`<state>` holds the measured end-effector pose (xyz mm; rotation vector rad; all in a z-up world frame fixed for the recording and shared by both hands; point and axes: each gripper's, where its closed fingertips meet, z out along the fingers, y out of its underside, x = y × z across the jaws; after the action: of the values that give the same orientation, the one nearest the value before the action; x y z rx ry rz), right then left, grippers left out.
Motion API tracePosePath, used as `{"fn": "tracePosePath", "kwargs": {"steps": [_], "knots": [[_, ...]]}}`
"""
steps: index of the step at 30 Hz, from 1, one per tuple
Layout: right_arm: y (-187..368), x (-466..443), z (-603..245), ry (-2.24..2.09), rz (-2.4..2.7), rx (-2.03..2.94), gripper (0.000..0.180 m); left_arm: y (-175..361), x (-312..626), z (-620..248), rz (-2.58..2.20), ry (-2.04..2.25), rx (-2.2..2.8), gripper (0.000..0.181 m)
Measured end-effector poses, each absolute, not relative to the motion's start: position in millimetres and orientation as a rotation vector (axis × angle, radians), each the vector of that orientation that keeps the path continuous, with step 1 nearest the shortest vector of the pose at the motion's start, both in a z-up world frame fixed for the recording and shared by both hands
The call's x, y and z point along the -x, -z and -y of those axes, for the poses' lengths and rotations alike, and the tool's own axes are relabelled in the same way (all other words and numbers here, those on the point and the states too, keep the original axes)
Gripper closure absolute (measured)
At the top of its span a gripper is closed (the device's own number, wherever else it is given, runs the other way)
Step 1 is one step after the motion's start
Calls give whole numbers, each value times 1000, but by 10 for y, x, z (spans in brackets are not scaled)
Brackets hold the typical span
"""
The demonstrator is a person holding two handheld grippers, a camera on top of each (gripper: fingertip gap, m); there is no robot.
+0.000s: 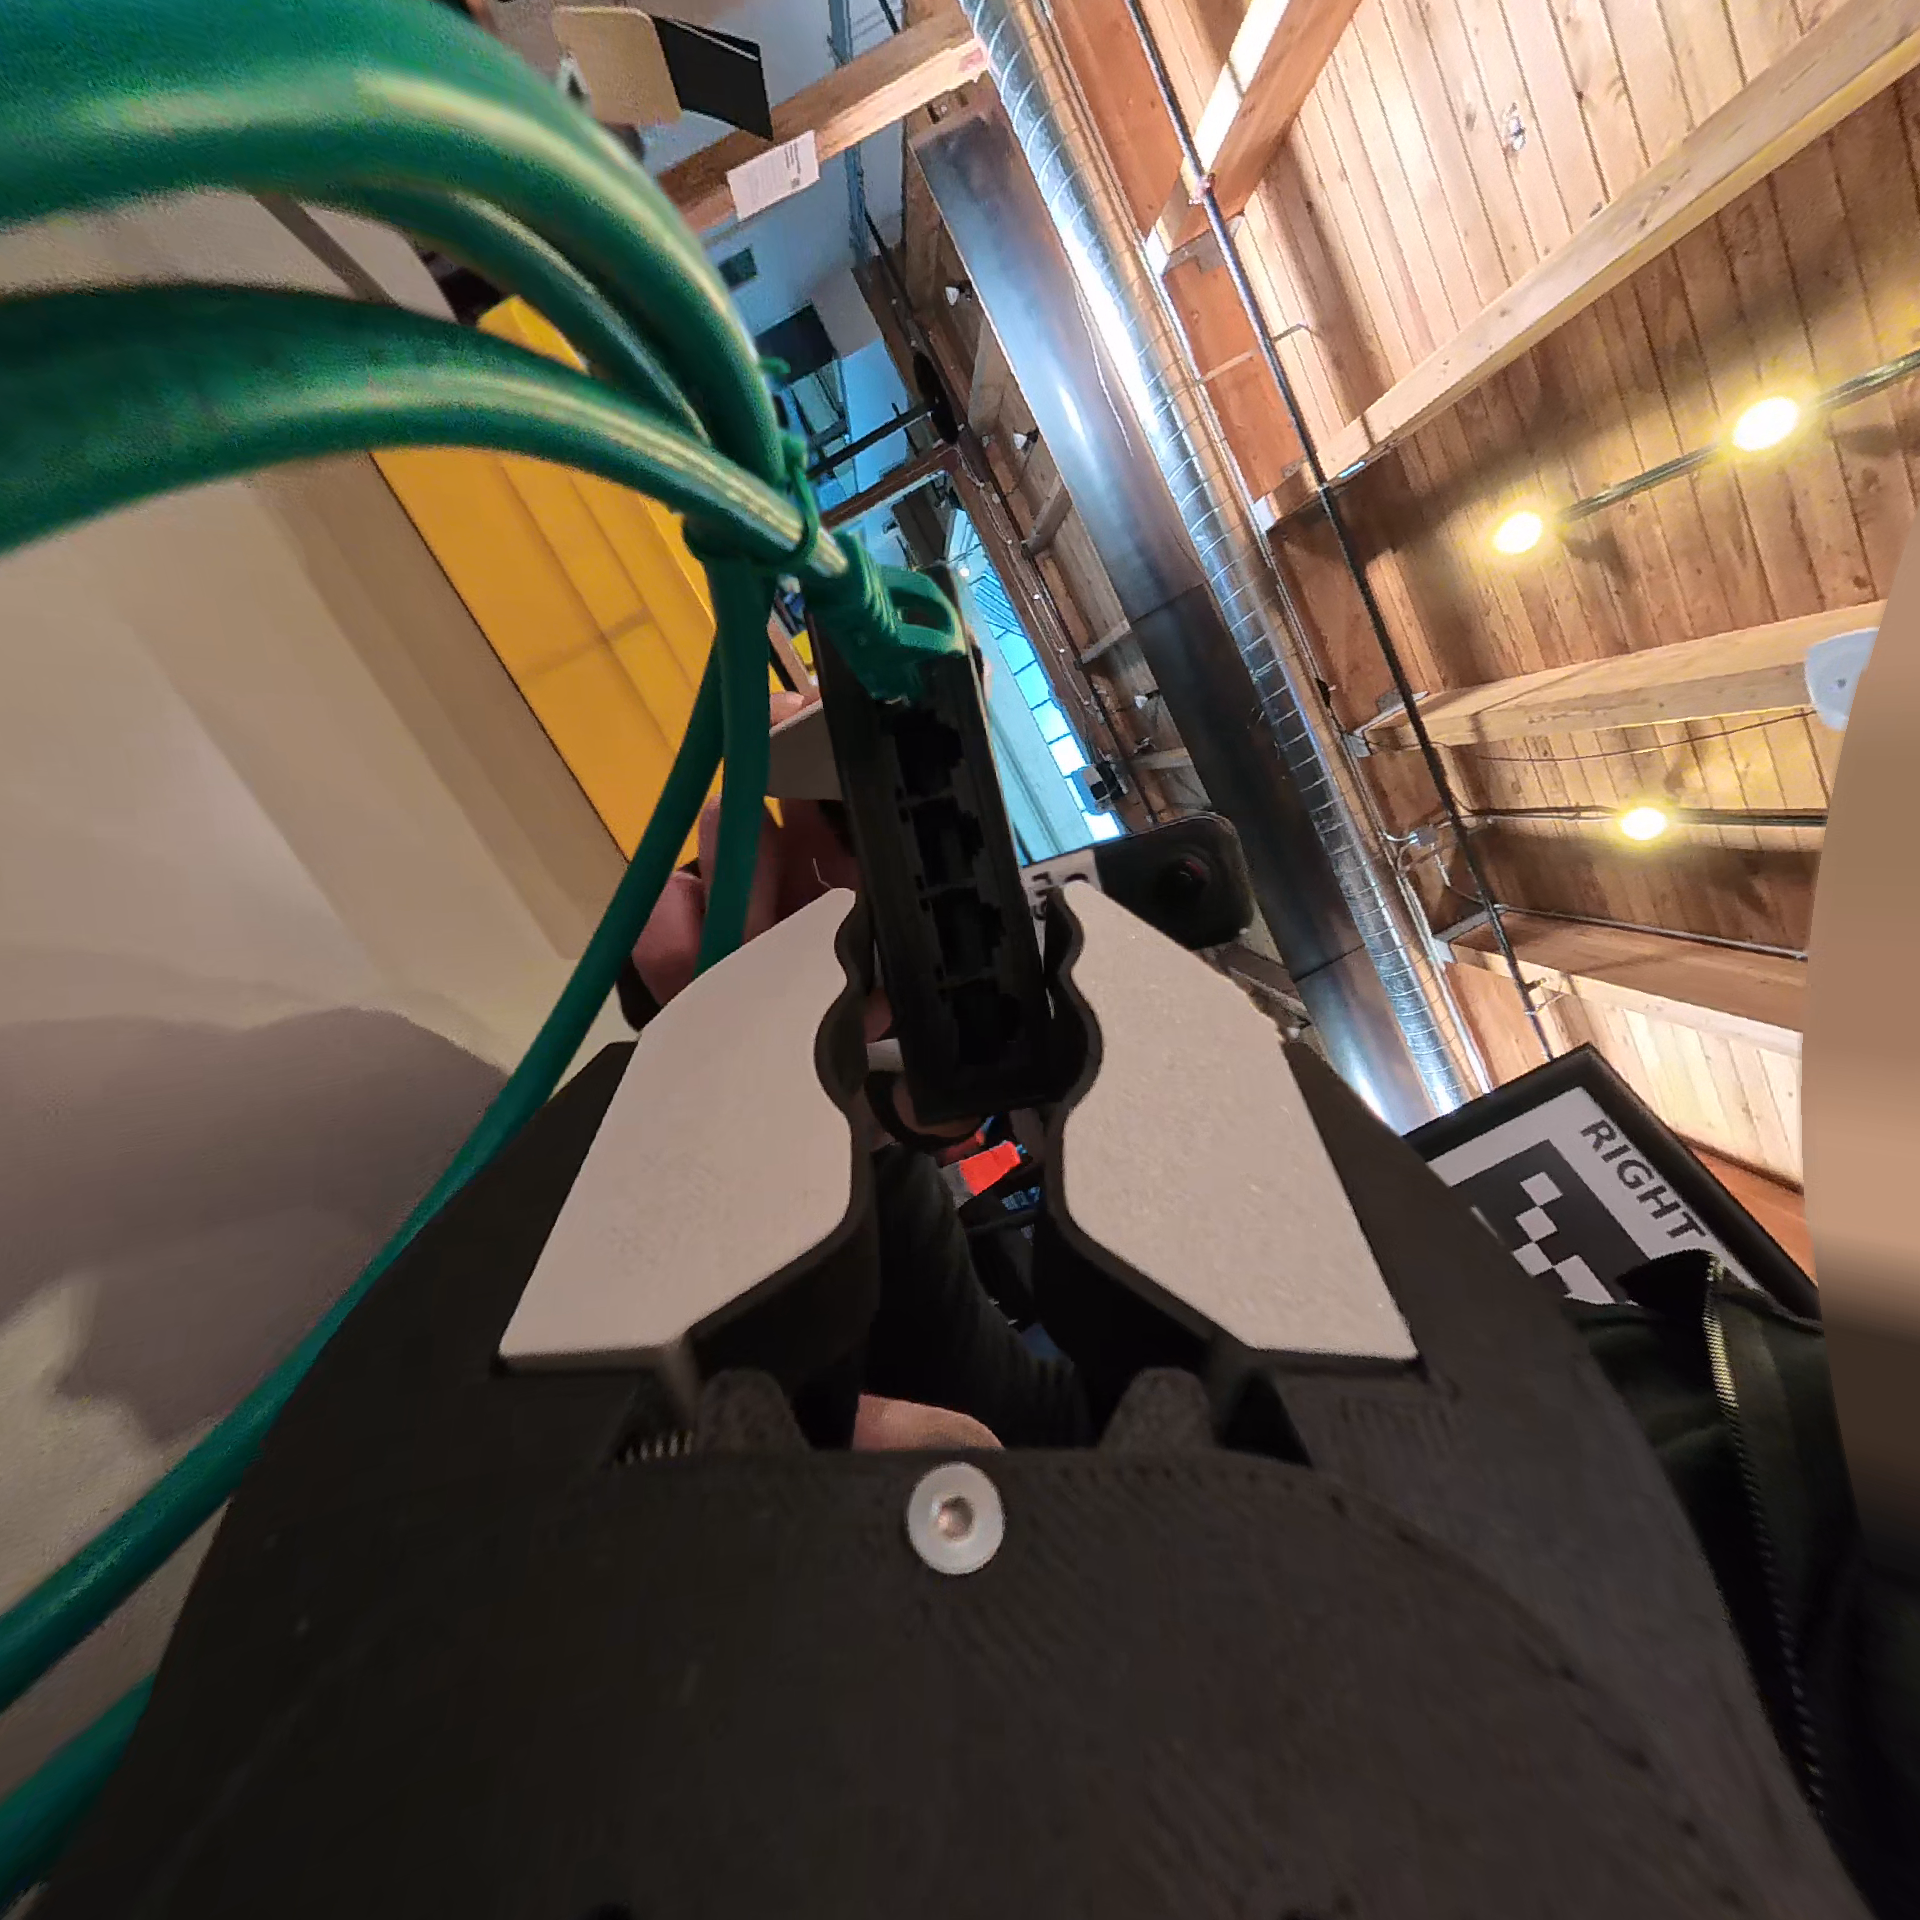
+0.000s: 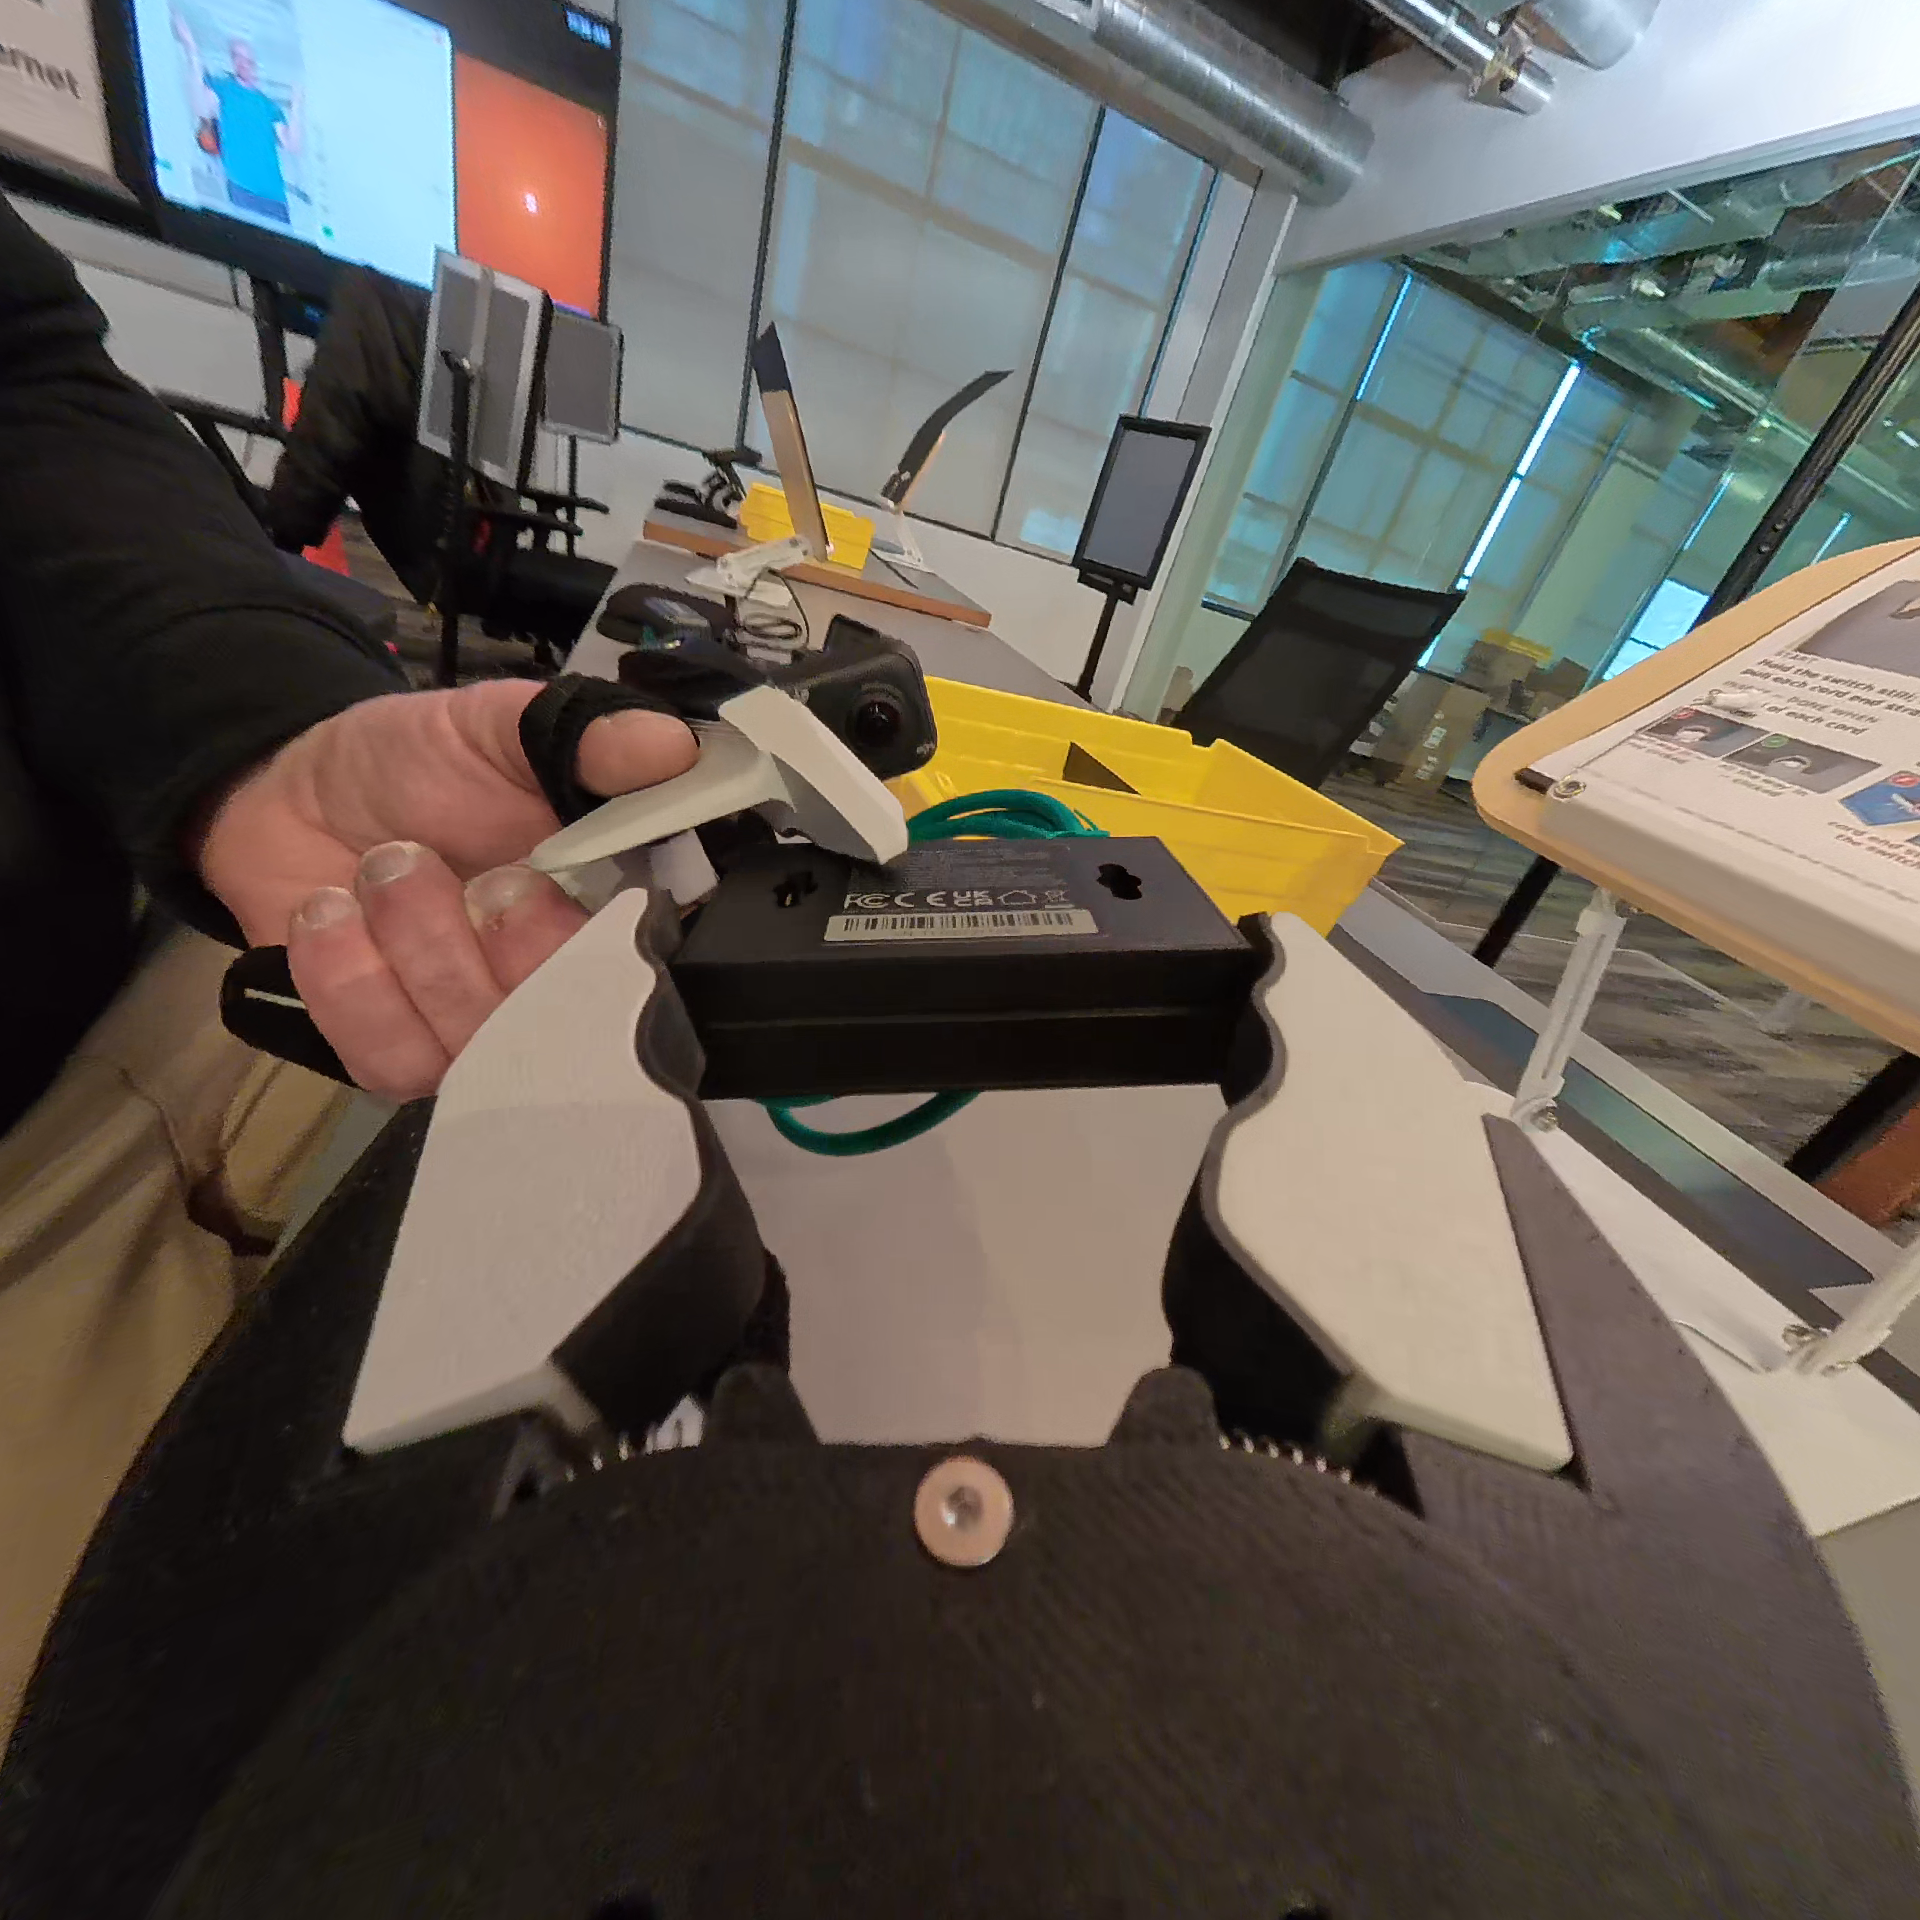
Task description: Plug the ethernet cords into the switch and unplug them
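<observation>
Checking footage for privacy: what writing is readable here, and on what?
I won't quote writing; only where it stands.
Switch underside: white barcode sticker, printed marks.
Instruction sheet, tilted board: printed lines.
Checkered tag card: one word.
Wall sign: partly cut off.
Paper on beam: too small.

Each handheld gripper has a broad black body of textured printed plastic, with a single silver screw set in the middle near the finger roots. The left gripper (image 1: pixel 961 997) carries two flat pale grey finger plates edged with wavy black rubbery pads. The right gripper (image 2: pixel 951 997) has the same build, with small coiled springs showing at the finger bases. A compact black camera with a round lens is mounted on each tool. The person's left hand (image 2: pixel 416 862) wears black fabric straps around the fingers. The person wears a black long-sleeved jacket with a zip and tan trousers.
</observation>
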<state>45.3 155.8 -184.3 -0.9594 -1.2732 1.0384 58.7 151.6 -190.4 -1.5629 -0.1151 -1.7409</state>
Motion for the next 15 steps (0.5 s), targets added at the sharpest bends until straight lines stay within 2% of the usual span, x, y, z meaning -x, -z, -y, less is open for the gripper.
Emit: {"fn": "tracePosePath", "kwargs": {"steps": [8, 15], "knots": [[1783, -516, -1585, -1130, 1234, 954, 80, 1865, -576, -1498, 116, 1782, 1537, 138], [1639, -627, -1657, -1278, 1129, 938, 80, 1826, -513, -1399, 27, 1641, 1615, 129]]}}
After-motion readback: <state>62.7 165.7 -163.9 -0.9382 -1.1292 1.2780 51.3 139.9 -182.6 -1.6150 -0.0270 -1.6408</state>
